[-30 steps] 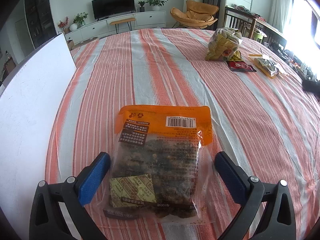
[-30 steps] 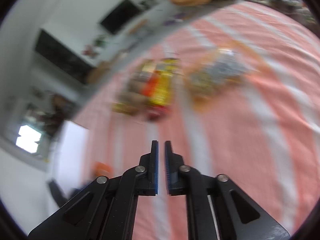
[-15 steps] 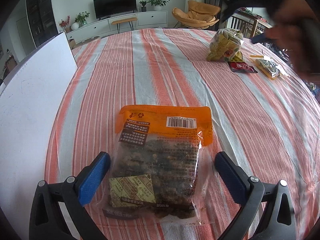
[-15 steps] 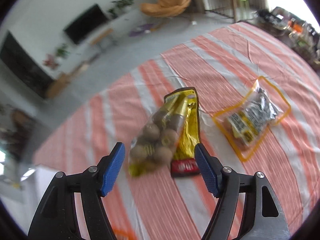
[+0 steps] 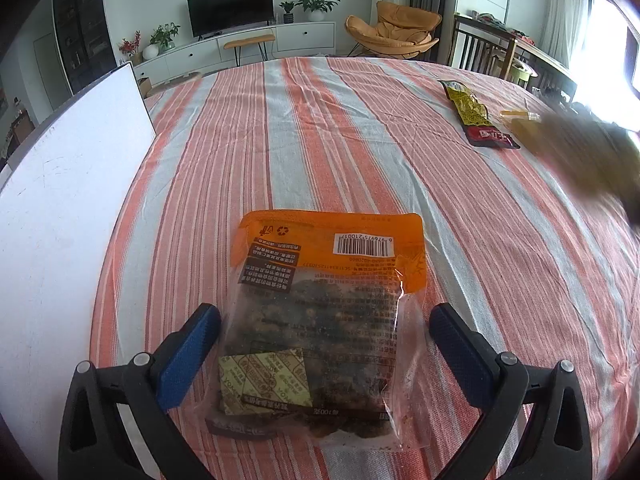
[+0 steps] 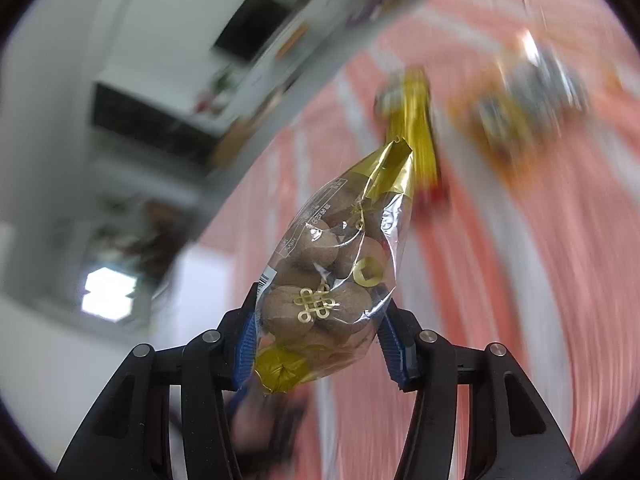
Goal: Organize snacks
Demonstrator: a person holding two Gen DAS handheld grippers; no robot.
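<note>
The right gripper (image 6: 318, 344) is closing on a crinkly walnut bag (image 6: 334, 276) between its pads (slippery film, lumpy, light; best pinched low). The left gripper (image 5: 324, 344), spread wide, straddles the soft orange packet (image 5: 324, 312).

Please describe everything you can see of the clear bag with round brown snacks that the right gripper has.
The clear plastic bag of round brown snacks has gold foil at both ends and printed gold ornaments. It looks crinkled and sealed. It points up and away, lifted off the striped cloth. The right gripper is closing on its lower part, blue pads pressing both sides. Nothing else touches it.
</note>
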